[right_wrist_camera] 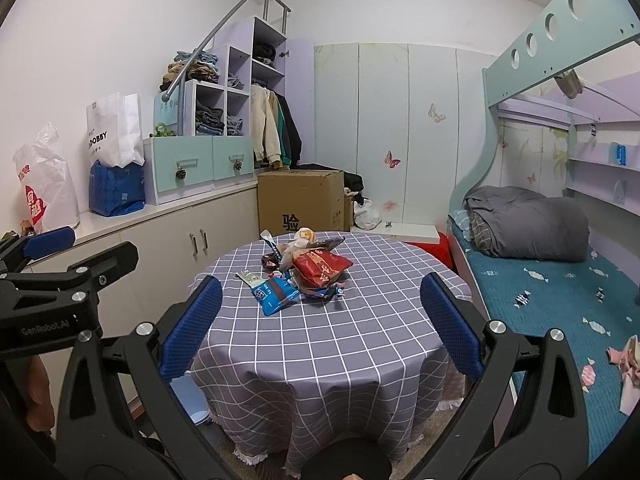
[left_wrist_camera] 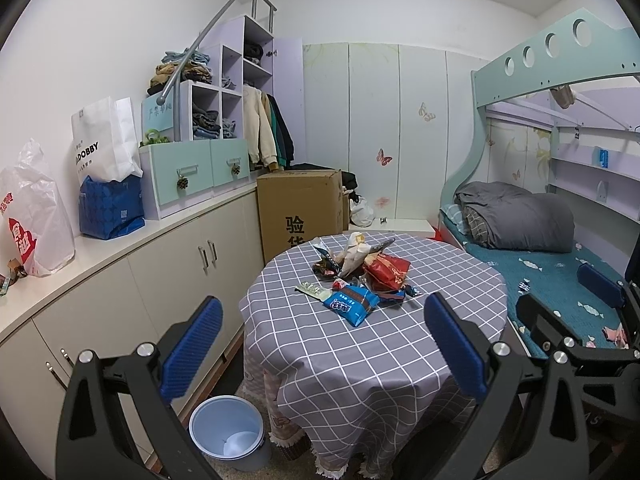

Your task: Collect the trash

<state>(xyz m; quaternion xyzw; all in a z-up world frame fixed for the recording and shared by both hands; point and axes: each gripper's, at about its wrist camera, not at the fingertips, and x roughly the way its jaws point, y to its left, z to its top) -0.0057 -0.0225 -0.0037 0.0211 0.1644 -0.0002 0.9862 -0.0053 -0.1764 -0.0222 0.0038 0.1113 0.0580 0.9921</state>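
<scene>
Landmark: round table [left_wrist_camera: 360, 360] under a grey checked cloth; I place everything from it.
Trash: heap of wrappers [left_wrist_camera: 362, 276] at the table's middle, slightly toward the far edge. Blue packet [left_wrist_camera: 351, 304] lies on the near side of the heap, red bag [left_wrist_camera: 387, 270] on top toward the bed.
Left gripper [left_wrist_camera: 322, 344]: spread wide, holding nothing, short of the table's near edge.
Right gripper [right_wrist_camera: 320, 324]: also spread wide and empty, hanging over the near rim, well back from the heap.
Bin [left_wrist_camera: 228, 432]: pale blue, on the floor just left of the table's foot, mouth up.
Step, my read: nothing collected yet; first pick ahead.
How I'd do it: start with the blue packet since it lies apart and flat; come in low, pinch one edge, not the cloth. Thin film may slide, so close gently.
Risk: snagging the cloth would drag the whole heap.
Room: cabinet run [left_wrist_camera: 132, 276] left of the table, cardboard box [left_wrist_camera: 300, 208] behind it, bunk bed [left_wrist_camera: 560, 264] to its right.
</scene>
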